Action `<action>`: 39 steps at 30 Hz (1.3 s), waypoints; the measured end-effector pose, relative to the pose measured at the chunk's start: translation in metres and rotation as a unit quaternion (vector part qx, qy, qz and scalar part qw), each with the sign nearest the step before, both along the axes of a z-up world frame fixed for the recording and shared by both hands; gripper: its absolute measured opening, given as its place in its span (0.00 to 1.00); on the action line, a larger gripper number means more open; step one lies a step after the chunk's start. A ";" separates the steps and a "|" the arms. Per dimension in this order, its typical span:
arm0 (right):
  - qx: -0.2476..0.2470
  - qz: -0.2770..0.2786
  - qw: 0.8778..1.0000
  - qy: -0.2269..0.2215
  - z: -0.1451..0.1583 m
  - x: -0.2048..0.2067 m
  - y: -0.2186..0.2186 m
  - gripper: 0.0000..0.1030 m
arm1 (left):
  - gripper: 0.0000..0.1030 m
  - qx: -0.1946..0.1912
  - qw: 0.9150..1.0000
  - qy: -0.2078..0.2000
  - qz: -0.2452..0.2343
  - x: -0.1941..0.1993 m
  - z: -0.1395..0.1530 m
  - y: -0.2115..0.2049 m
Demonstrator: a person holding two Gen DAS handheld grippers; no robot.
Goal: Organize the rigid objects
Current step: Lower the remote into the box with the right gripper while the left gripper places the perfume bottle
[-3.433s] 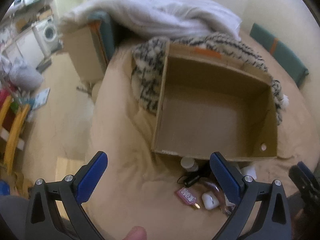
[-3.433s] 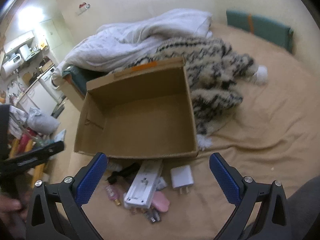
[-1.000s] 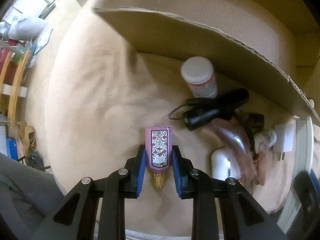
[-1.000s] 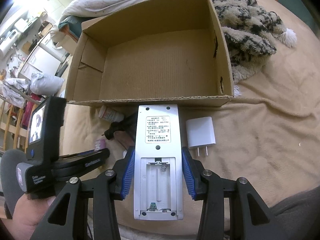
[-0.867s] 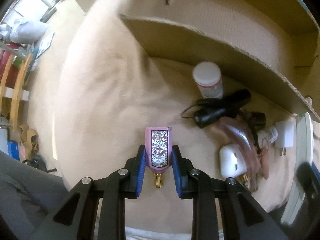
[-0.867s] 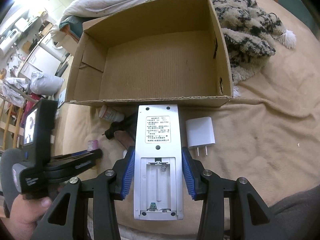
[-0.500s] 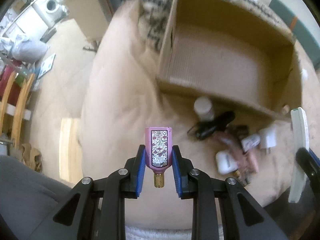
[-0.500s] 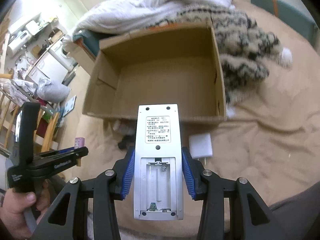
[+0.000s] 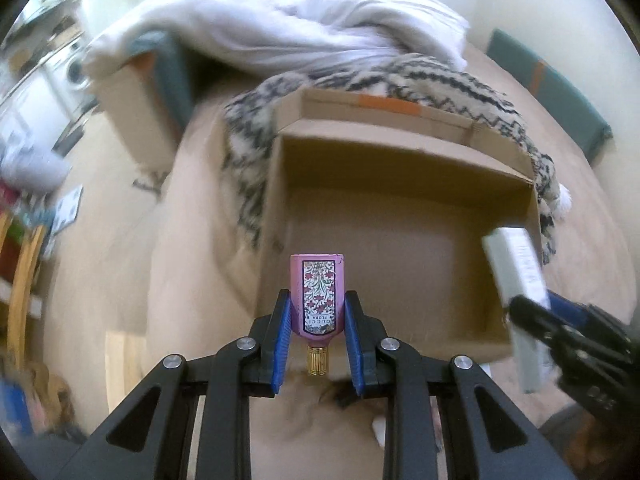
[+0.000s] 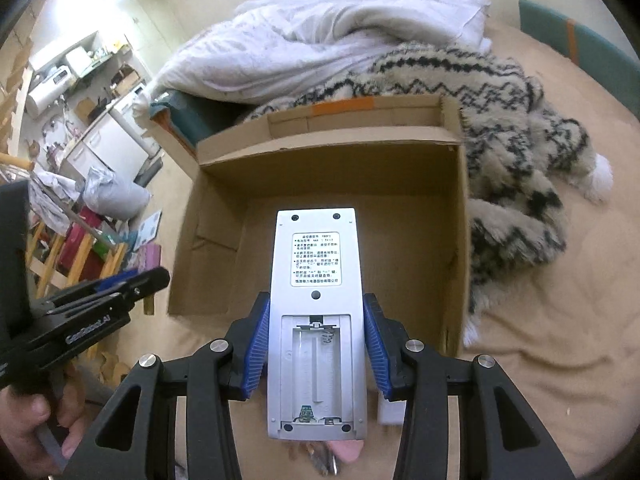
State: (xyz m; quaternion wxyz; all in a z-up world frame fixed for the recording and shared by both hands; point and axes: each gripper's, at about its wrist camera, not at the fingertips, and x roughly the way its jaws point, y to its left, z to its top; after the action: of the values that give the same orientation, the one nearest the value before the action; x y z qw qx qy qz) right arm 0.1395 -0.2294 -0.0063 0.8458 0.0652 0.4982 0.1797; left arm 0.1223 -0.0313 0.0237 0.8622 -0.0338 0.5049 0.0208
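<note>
My left gripper [image 9: 318,312] is shut on a pink perfume bottle [image 9: 317,294] with a floral label, held in the air over the near left corner of an open cardboard box [image 9: 404,160]. My right gripper [image 10: 316,320] is shut on a white remote control [image 10: 316,292], back side up with its battery bay open, held above the box [image 10: 332,152]. The remote also shows at the right of the left wrist view [image 9: 516,280]. The left gripper and the bottle's pink end [image 10: 150,256] show at the left of the right wrist view. The box looks empty inside.
The box sits on a beige bed cover [image 10: 560,340]. A patterned fuzzy blanket [image 10: 512,140] and a white duvet [image 10: 320,40] lie behind and beside it. Small items, a white charger [image 10: 390,412] among them, lie partly hidden under the grippers. Floor clutter [image 10: 80,240] is at left.
Both grippers have lifted their objects off the bed and moved forward over the box. The pile of small items has dropped out of sight below the grippers.
</note>
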 end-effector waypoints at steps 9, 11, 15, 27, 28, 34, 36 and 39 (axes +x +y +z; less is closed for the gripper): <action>-0.067 0.006 0.998 0.003 -0.045 0.049 0.016 0.45 | 0.22 0.000 0.997 0.038 -0.068 0.053 -0.063 -0.024; -0.090 0.011 0.996 -0.002 -0.053 0.050 0.019 0.45 | 0.22 0.002 0.997 0.042 -0.070 0.055 -0.077 -0.025; -0.102 0.013 0.995 0.018 -0.070 0.054 0.020 0.45 | 0.22 -0.006 0.996 0.058 -0.071 0.060 -0.096 -0.026; -0.118 0.020 0.992 0.040 -0.083 0.053 0.024 0.45 | 0.22 0.011 0.994 0.074 -0.079 0.065 -0.114 -0.030; -0.114 0.020 0.992 0.040 -0.083 0.054 0.023 0.45 | 0.22 0.013 0.994 0.074 -0.078 0.066 -0.115 -0.031; -0.105 0.022 0.993 0.040 -0.076 0.059 0.023 0.45 | 0.22 0.020 0.994 0.070 -0.077 0.063 -0.114 -0.033; -0.096 0.021 0.995 0.030 -0.070 0.057 0.021 0.45 | 0.22 0.019 0.995 0.071 -0.073 0.063 -0.114 -0.033; -0.085 0.019 0.996 0.010 -0.058 0.055 0.018 0.49 | 0.22 0.017 0.995 0.065 -0.070 0.061 -0.110 -0.033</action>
State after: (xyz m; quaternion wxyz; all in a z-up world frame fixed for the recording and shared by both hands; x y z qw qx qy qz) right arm 0.1948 -0.2111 -0.0642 0.8398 -0.0142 0.5211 0.1518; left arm 0.1836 -0.0638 -0.0867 0.8272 0.0184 0.5608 -0.0291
